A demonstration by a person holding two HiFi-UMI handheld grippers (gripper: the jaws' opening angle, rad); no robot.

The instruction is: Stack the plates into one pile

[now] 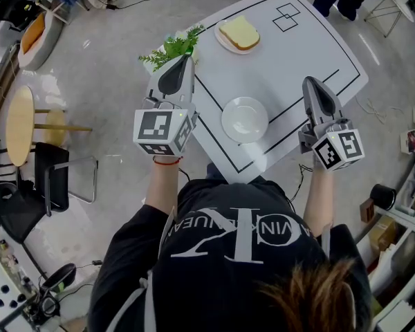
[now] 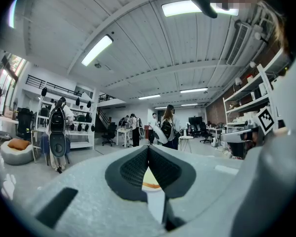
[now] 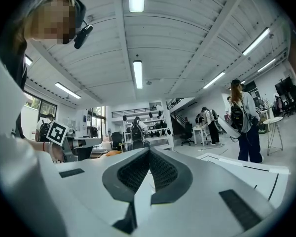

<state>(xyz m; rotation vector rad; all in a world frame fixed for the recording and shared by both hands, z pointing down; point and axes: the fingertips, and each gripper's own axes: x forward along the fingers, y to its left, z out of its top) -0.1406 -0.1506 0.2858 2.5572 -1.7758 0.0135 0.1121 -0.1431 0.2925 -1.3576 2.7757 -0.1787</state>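
Plate (image 1: pixel 244 120) lies flat, hollow upward — far plate (image 1: pixel 221 41) likewise.

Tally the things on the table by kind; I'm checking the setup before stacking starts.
Plates: 2, the empty plate and the plate under the bread
Bread slice: 1
Green sprig: 1
Total: 4

On black shirt (image 1: pixel 242 237): large white "CK" monogram, upside down; smaller letters crossing it only partly legible, "VIN".
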